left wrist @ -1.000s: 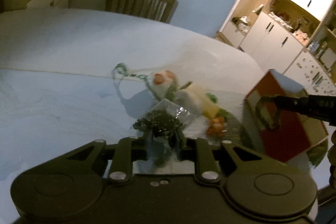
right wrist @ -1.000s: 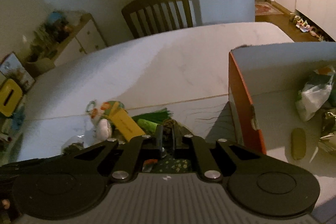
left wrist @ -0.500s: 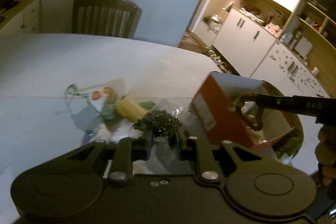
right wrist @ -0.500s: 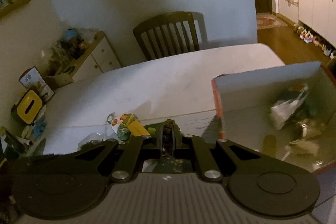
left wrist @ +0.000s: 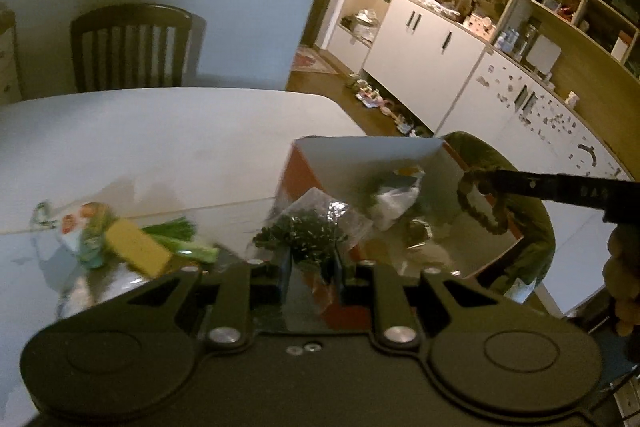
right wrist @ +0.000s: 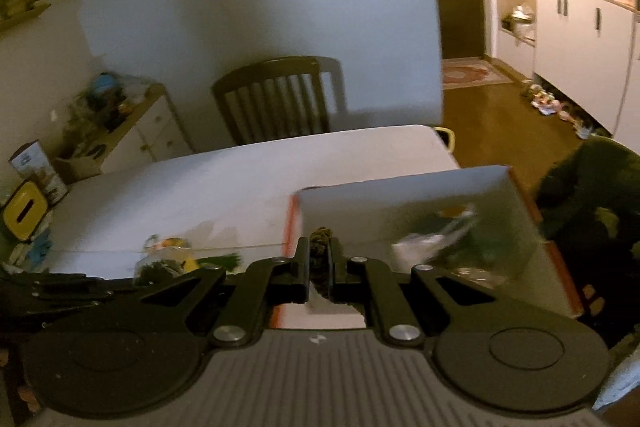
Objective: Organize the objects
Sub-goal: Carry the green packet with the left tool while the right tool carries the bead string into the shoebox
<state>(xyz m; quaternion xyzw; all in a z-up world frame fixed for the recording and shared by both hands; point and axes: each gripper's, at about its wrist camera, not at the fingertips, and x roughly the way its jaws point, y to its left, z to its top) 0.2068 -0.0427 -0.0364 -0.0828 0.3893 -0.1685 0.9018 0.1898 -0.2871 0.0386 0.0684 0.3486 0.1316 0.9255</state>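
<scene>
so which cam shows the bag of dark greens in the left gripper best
The left wrist view: the clear bag of dark greens sits centred, pinched in the left gripper, near the orange box. The right wrist view shows only a small dark clump at the lower left, partly hidden behind the left gripper's arm.

White table (left wrist: 168, 131) carries an orange box (left wrist: 298, 183) and yellow block (left wrist: 136, 253).
</scene>
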